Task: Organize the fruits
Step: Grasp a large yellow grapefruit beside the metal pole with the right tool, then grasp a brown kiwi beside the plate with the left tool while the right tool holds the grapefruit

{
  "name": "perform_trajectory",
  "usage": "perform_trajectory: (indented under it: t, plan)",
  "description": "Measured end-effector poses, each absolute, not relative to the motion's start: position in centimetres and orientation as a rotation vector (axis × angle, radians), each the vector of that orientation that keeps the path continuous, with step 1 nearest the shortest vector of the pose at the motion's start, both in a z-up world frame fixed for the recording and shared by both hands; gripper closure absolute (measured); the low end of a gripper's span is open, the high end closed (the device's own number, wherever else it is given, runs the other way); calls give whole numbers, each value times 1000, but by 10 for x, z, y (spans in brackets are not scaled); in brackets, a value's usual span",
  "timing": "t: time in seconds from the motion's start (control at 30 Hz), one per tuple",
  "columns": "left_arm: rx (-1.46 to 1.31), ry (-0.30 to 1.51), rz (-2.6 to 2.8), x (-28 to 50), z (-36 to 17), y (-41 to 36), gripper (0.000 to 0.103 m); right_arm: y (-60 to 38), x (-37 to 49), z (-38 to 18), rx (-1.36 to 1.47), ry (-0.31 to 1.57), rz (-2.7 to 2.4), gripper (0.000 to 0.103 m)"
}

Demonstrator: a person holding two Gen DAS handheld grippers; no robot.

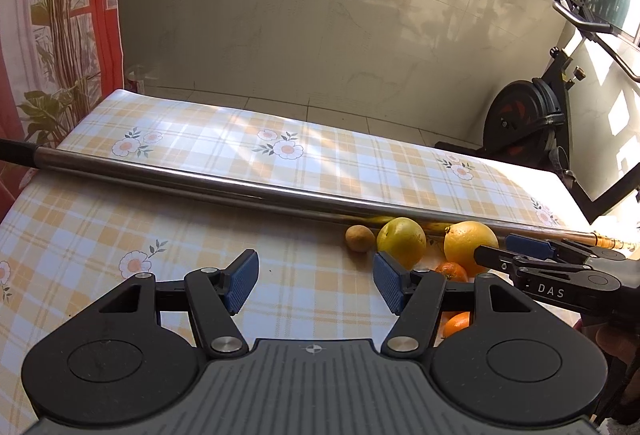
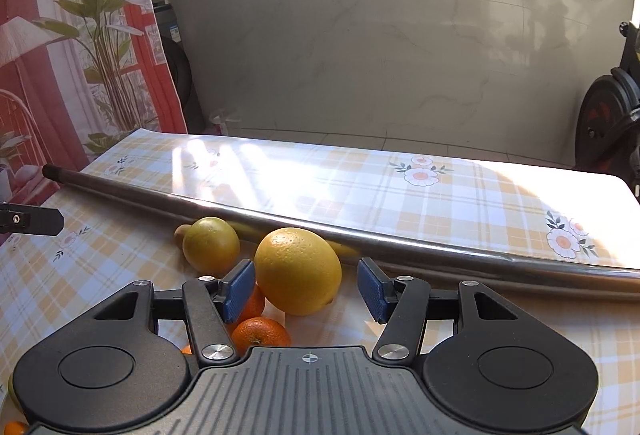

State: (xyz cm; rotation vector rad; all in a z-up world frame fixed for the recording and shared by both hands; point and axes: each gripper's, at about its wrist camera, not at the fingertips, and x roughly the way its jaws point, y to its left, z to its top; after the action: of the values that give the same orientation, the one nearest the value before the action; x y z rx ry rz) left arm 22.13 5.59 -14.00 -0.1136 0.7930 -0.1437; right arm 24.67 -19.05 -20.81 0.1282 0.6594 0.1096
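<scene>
Several fruits [image 2: 298,271] clustered loose on bench [image 2: 460,195] against steel pole [image 2: 400,241]; none sorted yet. Right gripper [image 2: 306,289] spread, straddling large orange without pad contact. Left gripper [image 1: 316,281] spread, empty, beside lemon [image 1: 401,241]. Sorting apparently unstarted.

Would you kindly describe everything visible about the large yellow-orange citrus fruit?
The large yellow-orange citrus fruit is round with dimpled, glossy peel, whole and unpeeled. It rests on the checked tablecloth, just before the metal pole, above two small tangerines. It sits ahead of the open right tool, whose pads do not press it.
</scene>
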Motion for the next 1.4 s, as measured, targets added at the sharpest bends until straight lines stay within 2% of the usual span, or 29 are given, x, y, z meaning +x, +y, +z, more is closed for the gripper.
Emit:
perform_trajectory:
  t: [0.53,1.07,1.2,1.33,1.4]
  plan:
    - [-105,839,-172,225,-151,46,37,-187,274,-228,178,715,104,49]
    - [-115,897,-265,224,-166,27,41,-224,200,-236,301,643,-52,49]
    - [-171,975,-324,231,-178,20,41,-229,178,-238,309,636,-68,49]
    - [-228,1054,-368,239,-192,14,49,-225,165,-237,275,635,-70,49]
    - [-258,1085,-359,244,-197,14,49,-223,162,-237,270,639,-70,49]
